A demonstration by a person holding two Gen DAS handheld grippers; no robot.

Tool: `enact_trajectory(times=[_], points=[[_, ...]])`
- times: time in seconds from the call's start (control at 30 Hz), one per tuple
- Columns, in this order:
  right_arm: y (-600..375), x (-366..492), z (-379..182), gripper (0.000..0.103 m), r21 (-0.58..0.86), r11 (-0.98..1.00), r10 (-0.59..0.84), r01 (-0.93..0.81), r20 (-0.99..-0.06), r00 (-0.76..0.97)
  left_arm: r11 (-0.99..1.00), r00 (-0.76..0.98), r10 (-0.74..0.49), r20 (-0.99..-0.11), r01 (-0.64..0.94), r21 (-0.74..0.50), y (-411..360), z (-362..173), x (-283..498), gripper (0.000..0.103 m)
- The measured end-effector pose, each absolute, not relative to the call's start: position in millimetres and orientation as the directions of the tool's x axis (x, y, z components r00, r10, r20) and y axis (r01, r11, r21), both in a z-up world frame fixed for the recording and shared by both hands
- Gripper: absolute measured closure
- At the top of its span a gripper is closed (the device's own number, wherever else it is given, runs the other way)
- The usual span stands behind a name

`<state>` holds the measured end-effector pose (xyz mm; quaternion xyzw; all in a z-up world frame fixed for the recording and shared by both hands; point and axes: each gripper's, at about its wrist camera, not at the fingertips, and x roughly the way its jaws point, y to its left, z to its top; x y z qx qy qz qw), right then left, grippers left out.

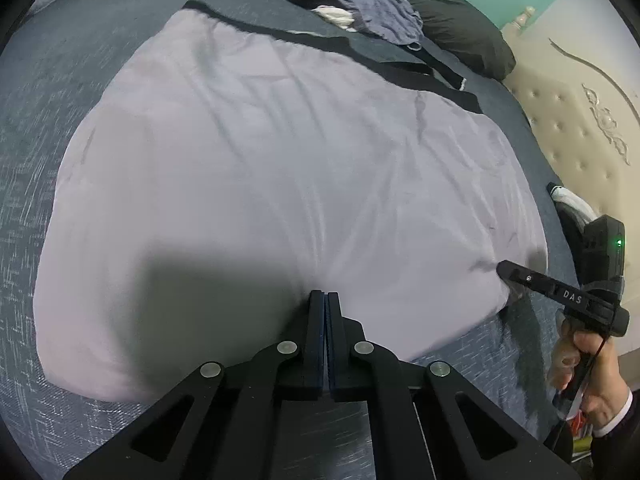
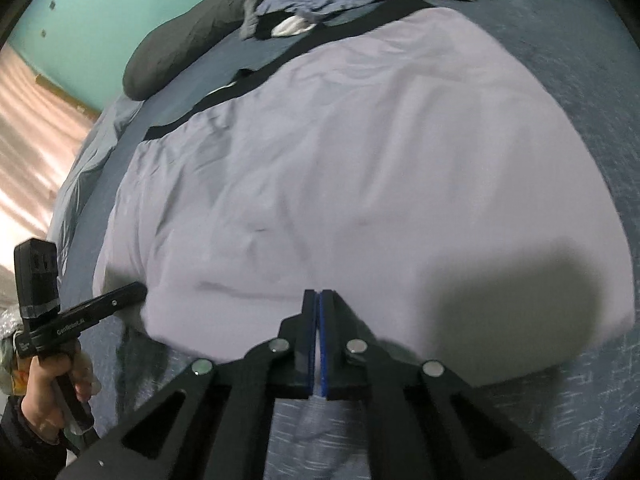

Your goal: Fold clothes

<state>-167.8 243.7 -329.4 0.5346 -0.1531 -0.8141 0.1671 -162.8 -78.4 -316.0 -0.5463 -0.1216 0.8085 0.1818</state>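
soft, even indoor light, fairly dim. a heavy dark shadow falls on the pale garment (image 1: 280,184) near each camera. strong fisheye bending and black corners. the right wrist view is smeared with motion blur; the left is sharper.

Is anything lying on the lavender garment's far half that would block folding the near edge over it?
Nothing visible: the lavender garment lies bare; the clothes pile sits beyond its black hem. Both grippers are shut at the near edge.

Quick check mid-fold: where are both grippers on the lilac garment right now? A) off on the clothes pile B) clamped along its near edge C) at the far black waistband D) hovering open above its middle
B: the left gripper and right gripper are both shut on the near edge of the lilac garment.
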Motion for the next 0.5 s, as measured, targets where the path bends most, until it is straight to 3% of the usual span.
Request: enact_trajectory(times=[0.5], points=[[337.5, -170.2, -326.1, 0.103, 0.412, -0.907, -0.339, -0.083, -0.834, -0.436, -0.923, -0.366, 0.374, -0.852, -0.055, -0.382, -139.2, -312.9, -163.3, 0.101]])
